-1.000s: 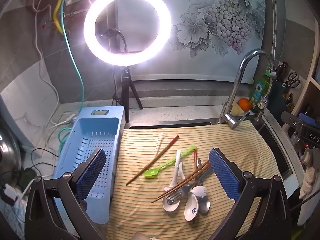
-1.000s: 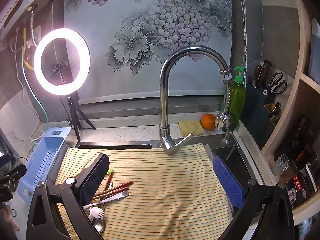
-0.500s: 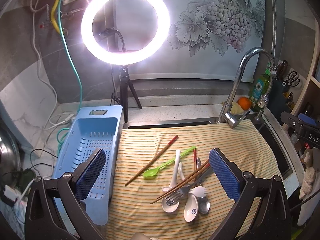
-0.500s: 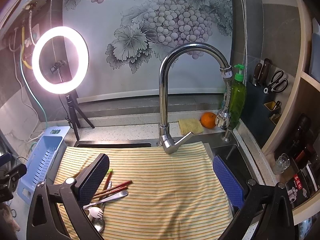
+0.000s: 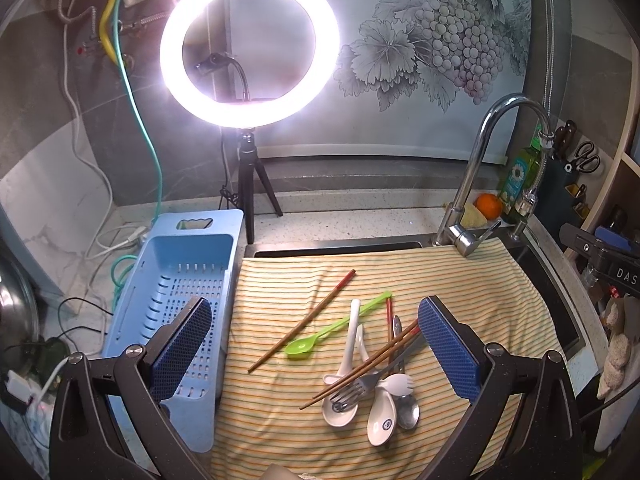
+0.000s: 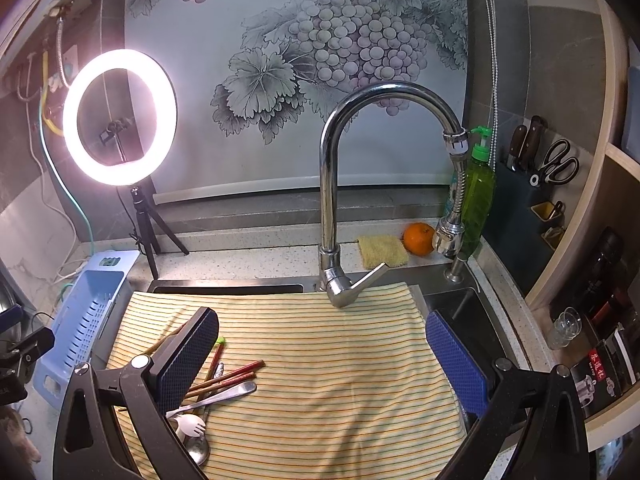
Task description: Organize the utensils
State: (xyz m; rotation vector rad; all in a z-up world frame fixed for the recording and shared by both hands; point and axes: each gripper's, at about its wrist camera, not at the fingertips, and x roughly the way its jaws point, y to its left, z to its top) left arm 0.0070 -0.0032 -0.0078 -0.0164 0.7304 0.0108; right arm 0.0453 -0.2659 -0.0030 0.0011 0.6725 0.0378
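Little has changed: both grippers, left gripper [image 5: 314,344] and right gripper [image 6: 322,354], stay open and empty. Utensils [image 5: 368,364] remain piled on the striped cloth [image 5: 460,280]; blue basket [image 5: 180,288] far left unfilled. Sorting not begun.

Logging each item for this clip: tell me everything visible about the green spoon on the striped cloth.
The green spoon is bright lime, looks like plastic, with a small oval bowl and a long slim handle. It lies flat on the striped cloth, bowl toward the camera, handle running up and right. Its handle passes by the white spoon; whether they touch is unclear. No gripper holds it.
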